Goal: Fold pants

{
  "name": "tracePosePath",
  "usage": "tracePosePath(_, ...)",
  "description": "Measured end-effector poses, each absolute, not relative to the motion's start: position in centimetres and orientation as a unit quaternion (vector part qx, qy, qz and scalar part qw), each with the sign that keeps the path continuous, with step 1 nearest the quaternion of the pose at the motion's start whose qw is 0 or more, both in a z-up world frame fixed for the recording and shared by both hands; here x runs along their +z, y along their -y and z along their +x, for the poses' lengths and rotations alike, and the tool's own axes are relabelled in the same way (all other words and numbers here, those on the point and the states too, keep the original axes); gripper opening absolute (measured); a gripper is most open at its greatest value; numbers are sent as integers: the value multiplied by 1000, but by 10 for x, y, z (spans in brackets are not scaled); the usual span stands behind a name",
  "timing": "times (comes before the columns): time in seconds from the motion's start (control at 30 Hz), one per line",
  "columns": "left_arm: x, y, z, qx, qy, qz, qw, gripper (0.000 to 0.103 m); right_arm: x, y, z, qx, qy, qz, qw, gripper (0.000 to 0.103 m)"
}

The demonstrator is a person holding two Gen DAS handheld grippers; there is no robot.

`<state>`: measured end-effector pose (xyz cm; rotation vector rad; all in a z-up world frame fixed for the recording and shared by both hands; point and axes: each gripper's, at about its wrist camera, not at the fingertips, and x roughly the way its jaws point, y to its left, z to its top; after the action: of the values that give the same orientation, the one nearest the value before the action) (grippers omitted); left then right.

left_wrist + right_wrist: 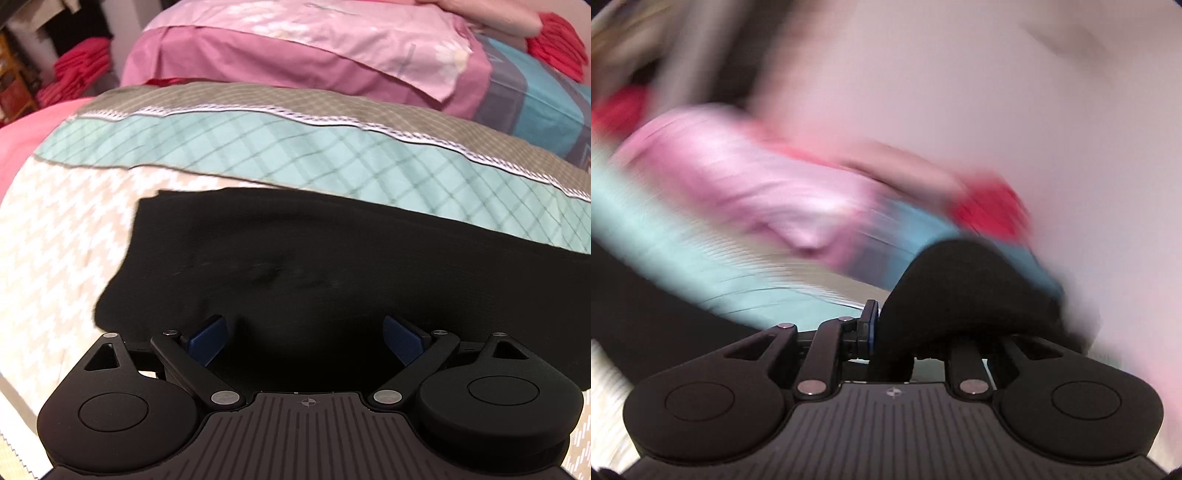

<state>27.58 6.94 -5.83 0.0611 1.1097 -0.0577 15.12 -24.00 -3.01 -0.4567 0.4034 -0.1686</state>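
The black pants (pixel 332 258) lie flat on the patterned bed cover, spreading from centre to the right edge of the left wrist view. My left gripper (pixel 304 338) is open just above the pants' near part, its blue pads (pixel 208 338) wide apart with nothing between them. In the blurred right wrist view, my right gripper (pixel 886 332) is shut on a bunched fold of the black pants (pixel 960 291), lifted above the bed; only its left blue pad (pixel 870 325) shows, the other is hidden by the cloth.
A teal checked pillow (pixel 295 151) lies just behind the pants, with pink bedding (pixel 295 55) and a blue striped pillow (pixel 535 107) beyond. Red folded cloths (pixel 81 70) sit at the far left and far right. The white and beige zigzag cover (pixel 62 240) spreads left.
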Motion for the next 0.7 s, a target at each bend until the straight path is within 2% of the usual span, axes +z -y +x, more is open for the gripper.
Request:
tracePosePath(0.07,-58,-76,274,-20,-527,26,849,103,-67,186,149,-14,-216,-328,920,33)
tracePosePath(0.1,-58,-78,274,-19,-528,26,849,103,-90,166,151,13,-242,-375,894,33)
tracePosePath(0.13,-57,-79,273,-19,-528,26,848,103,-106,154,153,31,-260,-407,875,21)
tracePosePath(0.17,-56,-80,272,-21,-528,27,849,103,-116,148,152,31,-258,-424,868,21)
tracePosePath(0.27,-50,-81,269,-25,-520,30,853,103,-105,152,153,21,-264,-397,879,25)
tracePosePath(0.33,-45,-77,269,-30,-512,27,858,103,-94,154,150,8,-249,-380,891,38)
tracePosePath(0.4,-40,-67,269,-44,-505,23,862,103,-98,147,149,17,-256,-388,885,38)
tracePosePath(0.43,-39,-59,270,-51,-502,20,863,103,-105,145,153,28,-269,-402,875,28)
tracePosePath(0.53,-35,-25,271,-83,-493,10,866,103,-108,137,159,16,-260,-409,874,28)
tracePosePath(0.57,-37,-11,270,-93,-489,9,867,103,-106,142,163,13,-265,-388,883,30)
tracePosePath(0.63,-51,19,271,-115,-497,7,860,103,-102,147,165,-3,-269,-367,890,53)
tracePosePath(0.7,-78,42,274,-110,-529,19,841,103,-99,150,164,-14,-268,-370,889,63)
